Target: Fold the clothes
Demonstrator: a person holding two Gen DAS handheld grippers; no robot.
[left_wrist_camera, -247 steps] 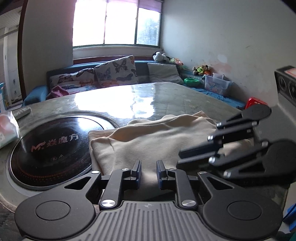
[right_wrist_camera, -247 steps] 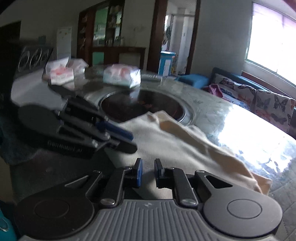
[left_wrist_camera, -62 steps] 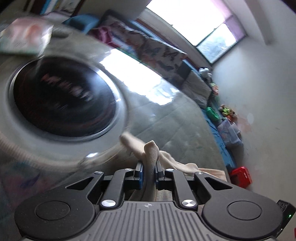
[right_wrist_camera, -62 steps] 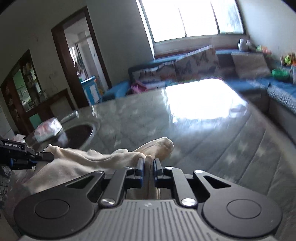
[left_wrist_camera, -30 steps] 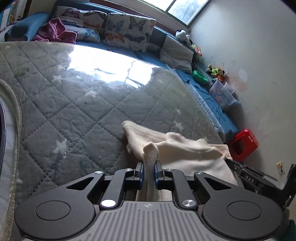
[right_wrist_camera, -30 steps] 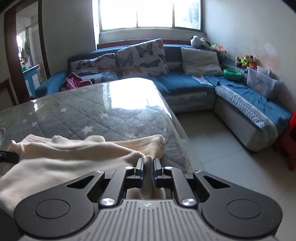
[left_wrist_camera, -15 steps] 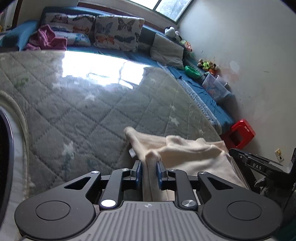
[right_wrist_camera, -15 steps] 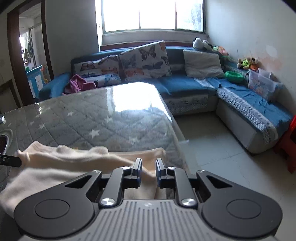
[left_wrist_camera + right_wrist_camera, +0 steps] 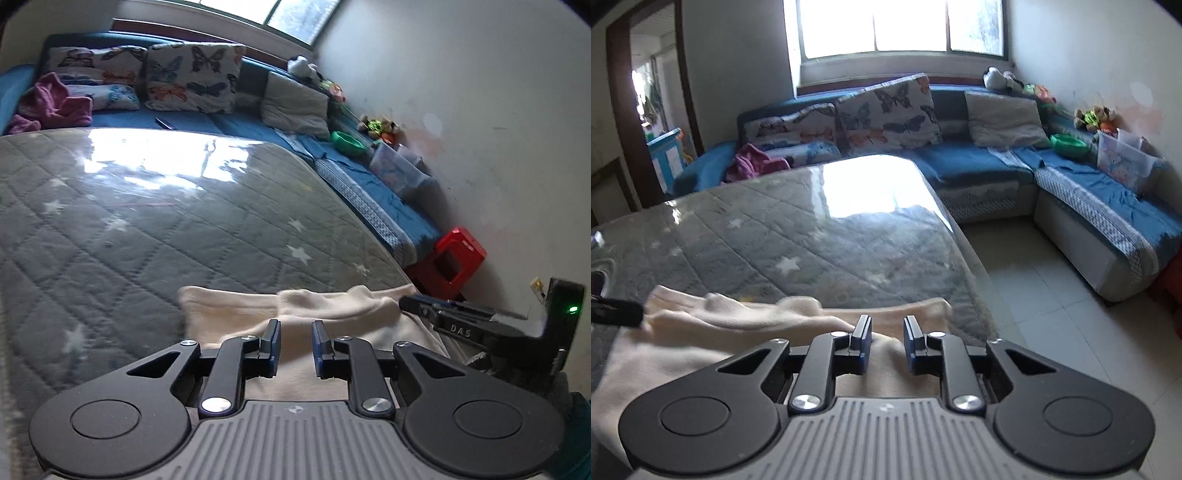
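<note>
Right gripper (image 9: 424, 308) body, seen from the left wrist view: white letters "DAS".
Green light on the same gripper's upright part (image 9: 573, 309): no text.
Right wrist view: nothing readable.

Two claw-mounted fisheyes, shared table (image 9: 155, 229) view

Blue corner sofa (image 9: 979, 173) under sunlit window (image 9: 901, 27)

Your left gripper (image 9: 294, 341), jaws just parted and empty, hovers over the cream fleece garment (image 9: 332, 314) on the grey quilted star-patterned table cover (image 9: 147, 229).
</note>
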